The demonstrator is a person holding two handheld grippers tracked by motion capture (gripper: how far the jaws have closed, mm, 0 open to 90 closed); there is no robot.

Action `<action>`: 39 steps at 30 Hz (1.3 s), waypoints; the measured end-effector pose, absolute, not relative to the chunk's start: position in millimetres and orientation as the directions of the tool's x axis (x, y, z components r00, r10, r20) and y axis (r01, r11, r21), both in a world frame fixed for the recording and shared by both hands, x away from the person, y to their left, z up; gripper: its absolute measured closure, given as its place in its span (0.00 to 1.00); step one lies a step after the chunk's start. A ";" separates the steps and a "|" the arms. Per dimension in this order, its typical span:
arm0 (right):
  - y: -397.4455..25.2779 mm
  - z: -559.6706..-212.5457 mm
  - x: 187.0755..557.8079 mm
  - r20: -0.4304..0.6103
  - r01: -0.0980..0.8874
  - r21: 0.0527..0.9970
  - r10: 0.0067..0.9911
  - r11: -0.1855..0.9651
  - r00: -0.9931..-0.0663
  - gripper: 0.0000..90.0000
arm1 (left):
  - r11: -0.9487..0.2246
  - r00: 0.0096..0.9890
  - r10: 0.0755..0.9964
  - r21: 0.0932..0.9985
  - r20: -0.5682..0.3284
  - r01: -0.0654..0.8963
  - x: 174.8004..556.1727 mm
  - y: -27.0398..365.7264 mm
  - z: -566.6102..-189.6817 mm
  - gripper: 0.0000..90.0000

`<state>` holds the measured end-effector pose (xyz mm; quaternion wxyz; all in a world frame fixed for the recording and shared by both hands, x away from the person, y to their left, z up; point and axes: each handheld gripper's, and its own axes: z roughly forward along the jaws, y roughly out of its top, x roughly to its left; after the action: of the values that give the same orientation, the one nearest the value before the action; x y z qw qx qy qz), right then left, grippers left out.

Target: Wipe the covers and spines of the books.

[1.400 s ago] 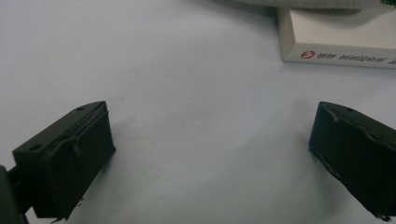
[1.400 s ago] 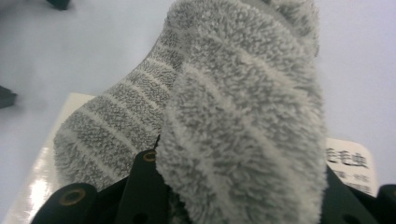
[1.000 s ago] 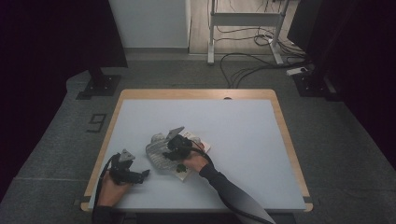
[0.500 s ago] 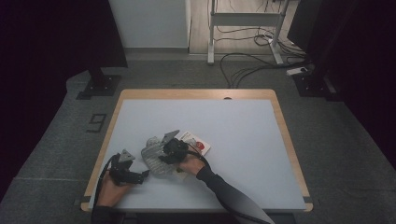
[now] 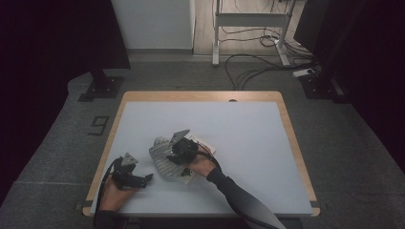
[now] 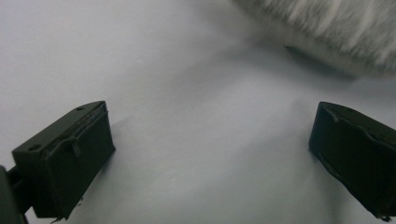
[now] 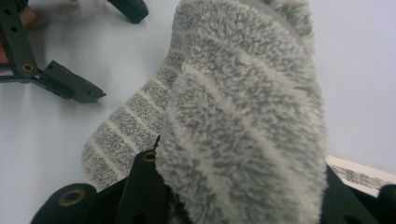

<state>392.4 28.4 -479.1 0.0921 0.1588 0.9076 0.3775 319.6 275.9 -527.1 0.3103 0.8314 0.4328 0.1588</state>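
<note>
Table pale, wood-edged; cables on grey floor.

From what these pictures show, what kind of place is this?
Probably a lab or recording studio, not a home. A bare white table stands on grey carpet, cables trail over the floor behind it, and dark screens stand at both sides. The right gripper holds a fuzzy striped sock.

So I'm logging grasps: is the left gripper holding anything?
No: in the left gripper view, the left gripper stands wide open over bare table, with the sock beyond it.
</note>
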 end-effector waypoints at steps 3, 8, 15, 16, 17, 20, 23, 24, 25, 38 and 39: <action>19.2 -472.3 393.3 -0.050 0.226 0.719 0.373 0.658 -0.926 0.70 | -0.432 0.574 0.819 0.654 -0.004 0.621 319.6 275.8 -527.2 0.00; 2.4 -464.7 395.4 -0.057 0.245 0.720 0.407 0.649 -0.912 0.70 | -0.432 0.575 0.818 0.654 -0.005 0.621 319.6 275.8 -527.2 0.00; -27.3 -457.4 398.5 -0.051 0.286 0.728 0.465 0.623 -0.884 0.70 | -0.432 0.574 0.819 0.654 -0.005 0.621 319.6 275.8 -527.2 0.00; -32.0 -456.6 399.2 -0.056 0.286 0.730 0.471 0.621 -0.880 0.70 | -0.432 0.574 0.819 0.654 -0.005 0.621 319.6 275.8 -527.2 0.00; -35.4 -455.9 399.2 -0.053 0.293 0.731 0.480 0.617 -0.876 0.70 | -0.432 0.574 0.819 0.654 -0.005 0.621 319.6 275.8 -527.2 0.00; -49.6 -454.2 400.4 -0.058 0.308 0.732 0.506 0.607 -0.861 0.70 | -0.432 0.574 0.819 0.654 -0.005 0.621 319.6 275.8 -527.2 0.00; -64.6 -452.8 401.3 -0.049 0.330 0.734 0.531 0.593 -0.846 0.70 | -0.432 0.574 0.819 0.654 -0.005 0.621 319.6 275.8 -527.2 0.00; -69.4 -452.2 401.3 -0.049 0.336 0.734 0.539 0.590 -0.841 0.70 | -0.432 0.574 0.819 0.654 -0.005 0.621 319.6 275.8 -527.2 0.00; -74.6 -451.7 401.5 -0.051 0.339 0.734 0.546 0.588 -0.836 0.70 | -0.431 0.574 0.819 0.654 -0.006 0.622 319.6 275.7 -527.3 0.00; -131.4 -445.3 399.8 -0.048 0.399 0.739 0.634 0.542 -0.772 0.70 | -0.431 0.573 0.819 0.654 -0.005 0.621 319.7 275.7 -527.3 0.00; -135.3 -445.5 399.7 -0.051 0.403 0.738 0.641 0.541 -0.766 0.70 | -0.431 0.573 0.819 0.654 -0.005 0.622 319.7 275.7 -527.3 0.00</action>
<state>399.7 -135.3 -445.5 0.1600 0.3025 0.8629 0.3718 319.7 275.7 -527.3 0.3105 0.8308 0.4336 0.1592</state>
